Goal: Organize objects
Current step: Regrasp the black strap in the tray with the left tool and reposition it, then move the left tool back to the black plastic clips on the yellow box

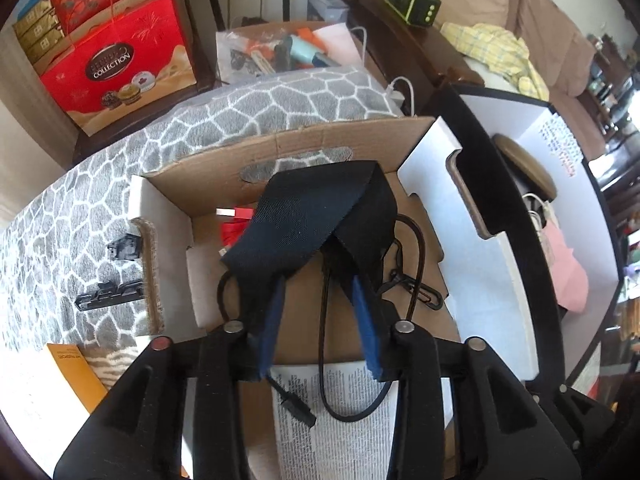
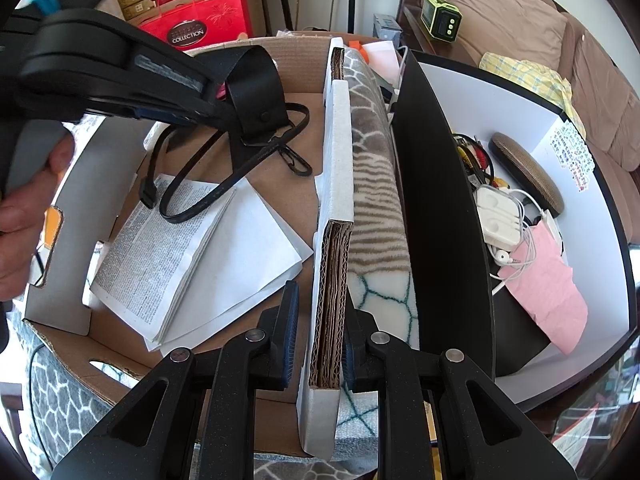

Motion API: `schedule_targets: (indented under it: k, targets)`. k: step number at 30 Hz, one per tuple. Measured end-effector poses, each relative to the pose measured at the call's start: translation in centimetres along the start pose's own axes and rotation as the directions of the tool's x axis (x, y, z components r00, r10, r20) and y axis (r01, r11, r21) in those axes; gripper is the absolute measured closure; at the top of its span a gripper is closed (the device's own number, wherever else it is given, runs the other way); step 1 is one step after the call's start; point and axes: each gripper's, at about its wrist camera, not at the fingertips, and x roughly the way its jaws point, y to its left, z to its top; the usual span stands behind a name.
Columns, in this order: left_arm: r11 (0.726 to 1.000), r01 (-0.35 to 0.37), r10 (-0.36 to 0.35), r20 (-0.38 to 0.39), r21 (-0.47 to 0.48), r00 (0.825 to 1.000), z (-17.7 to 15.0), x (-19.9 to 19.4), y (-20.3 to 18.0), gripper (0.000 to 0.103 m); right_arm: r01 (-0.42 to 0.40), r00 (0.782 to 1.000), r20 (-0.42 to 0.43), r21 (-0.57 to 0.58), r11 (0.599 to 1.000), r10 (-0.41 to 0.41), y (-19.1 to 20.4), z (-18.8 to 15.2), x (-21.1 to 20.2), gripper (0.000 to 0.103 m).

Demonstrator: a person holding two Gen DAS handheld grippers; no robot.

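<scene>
My left gripper (image 1: 320, 300) holds a black webbing strap (image 1: 316, 216) looped over its blue-padded fingers, above the open cardboard box (image 1: 280, 148). A black cable (image 1: 352, 400) and a metal clip (image 1: 428, 296) hang from the strap into the box. The same strap (image 2: 256, 88) and left gripper (image 2: 120, 80) show in the right wrist view. My right gripper (image 2: 318, 328) straddles the box's right wall (image 2: 332, 280), one finger on each side, seemingly clamping it. Printed paper sheets (image 2: 180, 248) lie on the box floor.
A black-and-white bin (image 2: 440, 200) to the right holds white chargers (image 2: 500, 216), earphones, a pink paper (image 2: 548, 288) and a brown oval case (image 2: 528, 172). Patterned blanket (image 1: 100, 200) with two black clips (image 1: 108, 292) lies left. Red gift boxes (image 1: 120, 60) stand behind.
</scene>
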Motion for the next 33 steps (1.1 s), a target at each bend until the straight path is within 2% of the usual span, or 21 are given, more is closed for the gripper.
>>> schedule_targets:
  k: [2, 5, 8, 13, 20, 23, 26, 28, 30, 31, 33]
  targets:
    - [1.0, 0.02, -0.02, 0.013, 0.008, 1.0, -0.2, -0.9, 0.4, 0.061, 0.0, 1.0, 0.0, 0.0, 1.0, 0.0, 0.0, 0.0, 0.0, 0.084]
    - [0.999, 0.05, -0.05, 0.018, 0.015, 0.999, -0.5, -2.3, 1.1, 0.049, 0.001, 1.0, 0.0, 0.0, 1.0, -0.001, 0.0, 0.0, 0.0, 0.084]
    - [0.995, 0.082, -0.082, -0.005, 0.049, 0.997, -0.9, -3.3, 1.3, 0.048, 0.0, 1.0, 0.0, 0.0, 1.0, 0.0, 0.0, 0.0, 0.0, 0.084]
    - [0.982, 0.07, -0.064, -0.04, 0.176, 0.997, -2.8, -4.1, -0.4, 0.048, 0.0, 1.0, 0.0, 0.001, 1.0, 0.0, 0.0, 0.0, 0.0, 0.084]
    - [0.955, 0.005, 0.014, -0.063, 0.296, 0.998, -4.7, -3.0, -3.8, 0.048, 0.001, 1.0, 0.0, 0.001, 1.0, -0.001, 0.1, 0.0, 0.0, 0.084]
    - [0.943, -0.057, 0.085, -0.072, 0.329, 0.994, -5.0, -1.8, -4.4, 0.048, 0.001, 1.0, -0.001, 0.0, 1.0, -0.001, 0.1, 0.0, 0.0, 0.084]
    - [0.921, -0.153, 0.181, -0.045, 0.358, 0.982, -5.2, -1.0, -4.6, 0.049, 0.0, 1.0, -0.001, 0.0, 1.0, 0.0, 0.0, 0.0, -0.1, 0.084]
    - [0.913, -0.195, 0.217, -0.021, 0.359, 0.976, -5.2, -1.0, -4.4, 0.05, 0.0, 1.0, -0.001, 0.0, 1.0, 0.0, 0.0, 0.0, -0.1, 0.084]
    - [0.891, -0.278, 0.294, 0.01, 0.358, 0.956, -5.1, -0.8, -4.1, 0.055, 0.0, 1.0, -0.001, 0.0, 1.0, 0.0, 0.0, 0.0, -0.1, 0.084]
    - [0.884, -0.294, 0.308, 0.018, 0.363, 0.951, -5.1, -0.7, -4.0, 0.058, 0.0, 1.0, 0.0, -0.001, 1.0, 0.0, 0.1, 0.0, -0.1, 0.084]
    - [0.89, -0.276, 0.294, 0.006, 0.364, 0.956, -5.0, -0.5, -3.6, 0.063, 0.0, 1.0, 0.0, -0.001, 1.0, 0.0, 0.1, 0.0, -0.1, 0.084]
